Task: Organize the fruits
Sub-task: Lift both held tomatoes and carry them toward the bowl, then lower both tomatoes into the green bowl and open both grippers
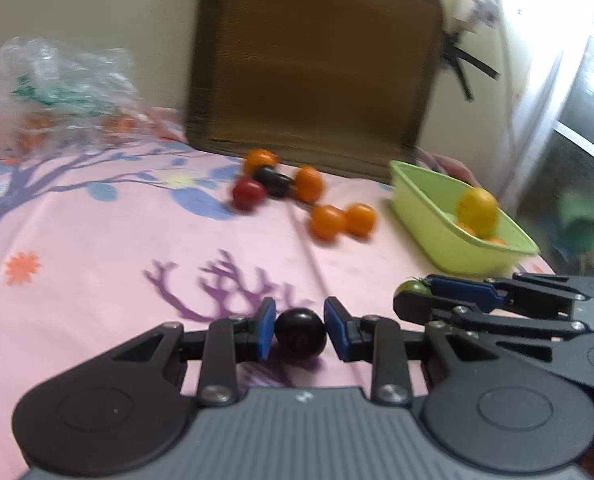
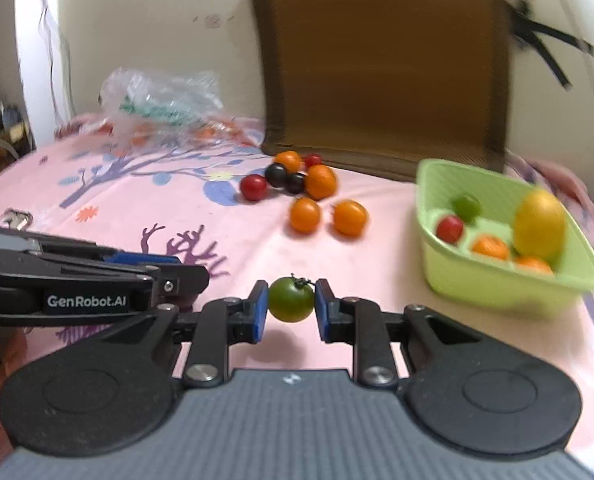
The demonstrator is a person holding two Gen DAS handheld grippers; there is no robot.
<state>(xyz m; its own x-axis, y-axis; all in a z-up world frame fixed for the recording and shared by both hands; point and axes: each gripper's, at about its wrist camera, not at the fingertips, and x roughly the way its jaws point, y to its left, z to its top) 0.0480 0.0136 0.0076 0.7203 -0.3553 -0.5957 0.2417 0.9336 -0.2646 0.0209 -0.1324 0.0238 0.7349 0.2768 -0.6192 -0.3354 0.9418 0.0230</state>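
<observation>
Both tools are loaded as I read it. On my left gripper (image 1: 300,332) the blue pads (image 1: 265,328) sit against either side of a dark, almost black cherry tomato (image 1: 300,333), glossy and round, held just above the pink printed cloth (image 1: 97,248). My right gripper (image 2: 291,304) is clamped the same way on a green tomato (image 2: 291,299), which has a yellowish underside and a small dark stem curl on top; its pads touch the fruit on both flanks. From the left camera I see the right tool lying just beside mine, to its right, with the green fruit showing at its tip.

Ahead of both tools, well apart, a loose group of fruit lies on the cloth in front of a brown woven mat (image 2: 381,64) leaning on the wall: orange tomatoes (image 2: 305,214), a red one (image 2: 253,187) and two dark ones (image 2: 277,174). To the right stands a light green plastic basket (image 2: 497,284), which already holds a yellow oval fruit (image 2: 540,222), a red tomato, a green one and a few orange ones. A crumpled clear plastic bag (image 2: 161,100) lies at the far left of the cloth. Motion blur softens the background in the two views.
</observation>
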